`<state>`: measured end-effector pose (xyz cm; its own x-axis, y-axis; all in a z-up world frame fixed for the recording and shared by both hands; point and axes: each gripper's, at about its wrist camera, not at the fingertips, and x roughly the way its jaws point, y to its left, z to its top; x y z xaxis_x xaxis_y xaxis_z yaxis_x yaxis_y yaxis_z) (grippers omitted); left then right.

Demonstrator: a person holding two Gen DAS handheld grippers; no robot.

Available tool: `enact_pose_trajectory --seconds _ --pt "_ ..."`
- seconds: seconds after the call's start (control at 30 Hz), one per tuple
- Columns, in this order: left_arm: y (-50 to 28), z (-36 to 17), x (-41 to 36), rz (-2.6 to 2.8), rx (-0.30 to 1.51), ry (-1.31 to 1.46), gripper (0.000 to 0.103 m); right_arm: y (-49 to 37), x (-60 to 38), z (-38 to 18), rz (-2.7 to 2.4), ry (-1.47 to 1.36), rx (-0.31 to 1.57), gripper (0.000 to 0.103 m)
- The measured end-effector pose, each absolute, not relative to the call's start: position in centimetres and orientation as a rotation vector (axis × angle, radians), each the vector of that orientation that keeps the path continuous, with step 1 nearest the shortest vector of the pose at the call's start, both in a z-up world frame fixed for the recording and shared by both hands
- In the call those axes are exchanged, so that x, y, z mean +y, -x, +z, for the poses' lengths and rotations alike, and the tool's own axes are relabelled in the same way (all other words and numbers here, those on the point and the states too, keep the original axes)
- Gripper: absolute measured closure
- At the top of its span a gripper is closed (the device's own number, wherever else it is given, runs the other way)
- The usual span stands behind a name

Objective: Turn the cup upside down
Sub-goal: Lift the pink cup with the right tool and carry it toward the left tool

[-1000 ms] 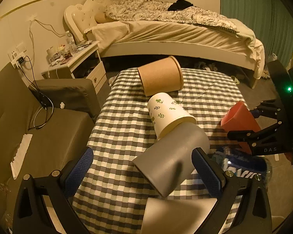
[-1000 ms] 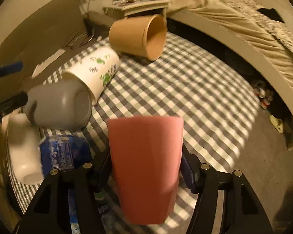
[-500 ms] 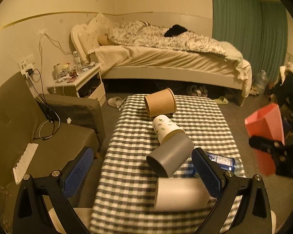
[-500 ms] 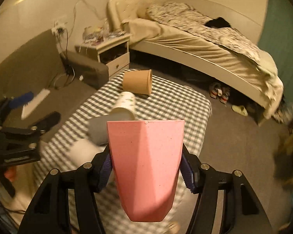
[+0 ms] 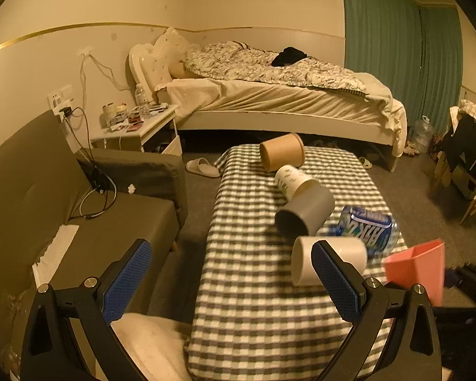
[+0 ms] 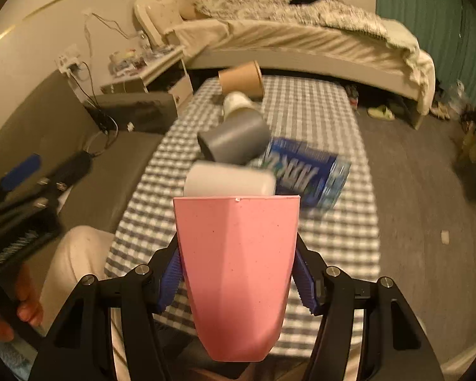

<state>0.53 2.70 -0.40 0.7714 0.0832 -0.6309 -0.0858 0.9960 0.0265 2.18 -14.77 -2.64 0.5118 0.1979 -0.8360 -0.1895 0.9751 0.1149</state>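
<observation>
Held the pink cup (image 6: 236,273) in the right gripper (image 6: 238,277), blue pads (image 6: 171,277) pressed on both flanks, wide rim toward the far side of the view and narrow base toward the camera, above the near end of the checked table (image 6: 327,241). Seen from the left wrist view as a blurred pink shape (image 5: 419,268) off the table's near right corner (image 5: 254,317).

Left gripper (image 5: 231,281) spread wide, nothing between its pads (image 5: 127,279), poised over the table's near left edge.

Writing: only the blue label on the bottle (image 5: 368,227), lying on its side at the right of the table; white lettering there, too blurred and skewed to read (possibly not Latin script). Leaf print, no words, on one paper cup.

Count on the table, all lying on their sides in a line from far to near: one brown cup (image 5: 282,151), one white leaf-print cup (image 5: 293,179), one grey cup (image 5: 306,214), one plain white cup (image 5: 328,260). Four cups down, plus the pink one held aloft, five in all. One bottle.

Beyond: a bed (image 5: 279,95), a nightstand (image 5: 142,128), a sofa (image 5: 47,190) at left, one slipper (image 5: 203,167) on the floor.
</observation>
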Motion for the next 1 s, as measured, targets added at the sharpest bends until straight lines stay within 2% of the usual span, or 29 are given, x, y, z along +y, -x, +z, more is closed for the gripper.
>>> enact_pose_trajectory --seconds 0.33,0.63,1.0 --pt "-0.2 -3.5 4.4 0.131 0.736 0.013 0.0 -3.8 -13.5 -9.8 0.179 0.0 1.149 0.043" --pt "-1.0 -5.1 4.4 0.146 0.771 0.005 0.0 -4.9 -13.2 -12.3 0.171 0.026 1.166 0.043" --pt "-1.4 -5.9 3.6 0.141 0.792 -0.007 0.0 -5.2 -13.5 -13.0 0.194 0.006 1.141 0.042"
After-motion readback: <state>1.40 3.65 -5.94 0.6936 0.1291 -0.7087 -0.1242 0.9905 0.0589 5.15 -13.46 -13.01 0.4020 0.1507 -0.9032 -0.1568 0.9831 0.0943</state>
